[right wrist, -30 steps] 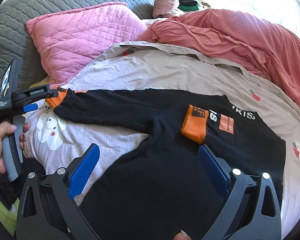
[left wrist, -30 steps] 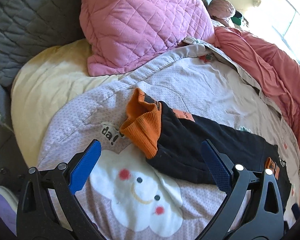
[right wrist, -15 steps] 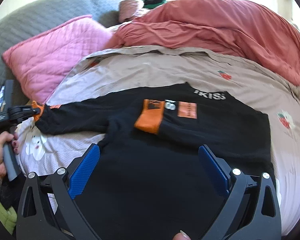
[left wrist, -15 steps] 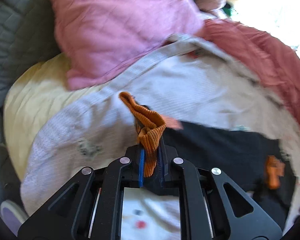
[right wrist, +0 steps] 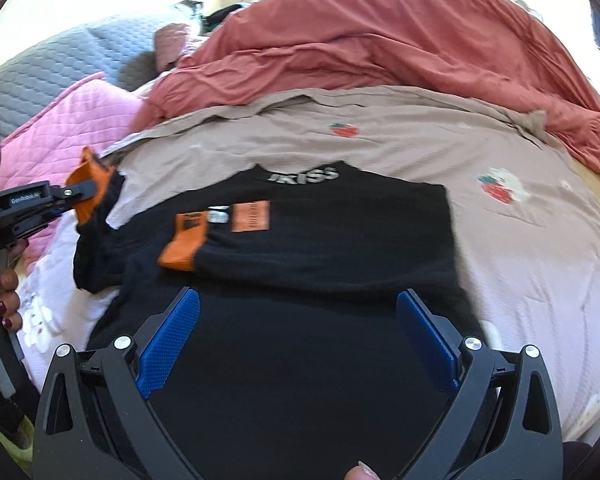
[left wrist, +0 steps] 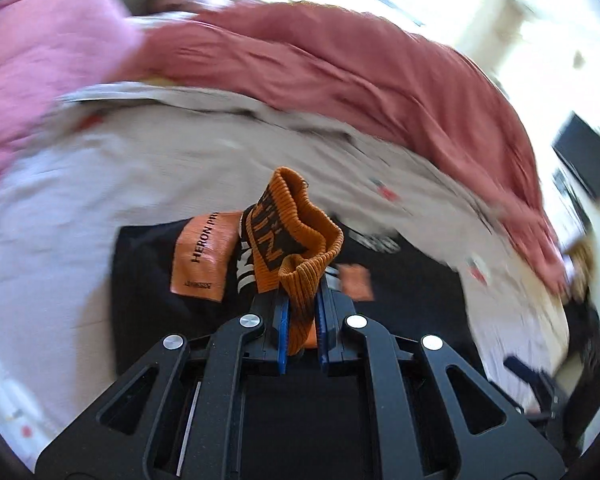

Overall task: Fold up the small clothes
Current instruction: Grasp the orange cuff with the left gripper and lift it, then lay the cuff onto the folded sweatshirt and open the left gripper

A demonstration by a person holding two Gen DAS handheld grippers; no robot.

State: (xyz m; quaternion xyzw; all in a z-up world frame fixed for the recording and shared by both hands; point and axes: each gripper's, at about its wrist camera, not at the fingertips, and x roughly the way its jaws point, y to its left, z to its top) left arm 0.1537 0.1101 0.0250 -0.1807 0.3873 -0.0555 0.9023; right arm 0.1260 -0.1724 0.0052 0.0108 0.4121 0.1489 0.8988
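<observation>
A small black sweater [right wrist: 324, 240] with orange cuffs lies spread on the bed. Its right sleeve is folded across the chest, the orange cuff [right wrist: 184, 246] resting near an orange label [right wrist: 252, 216]. My left gripper [left wrist: 300, 308] is shut on the other sleeve's orange cuff [left wrist: 296, 232] and holds it lifted over the sweater body; in the right wrist view that gripper [right wrist: 74, 192] is at the far left with the cuff [right wrist: 88, 184] pinched and the black sleeve hanging below. My right gripper [right wrist: 296, 312] stands open above the sweater's lower part, nothing between its blue pads [right wrist: 168, 340].
The sweater lies on a beige and lilac quilt [right wrist: 420, 140] with strawberry prints. A bunched red duvet [right wrist: 380, 40] fills the far side, a pink pillow [right wrist: 60, 128] and grey headboard [right wrist: 40, 68] sit at the left. A hand [right wrist: 4, 300] grips the left gripper's handle.
My left gripper closed on the orange cuff, lifted it and swung it right, over the sweater body. My right gripper, still open, shifted across the sweater's lower part.
</observation>
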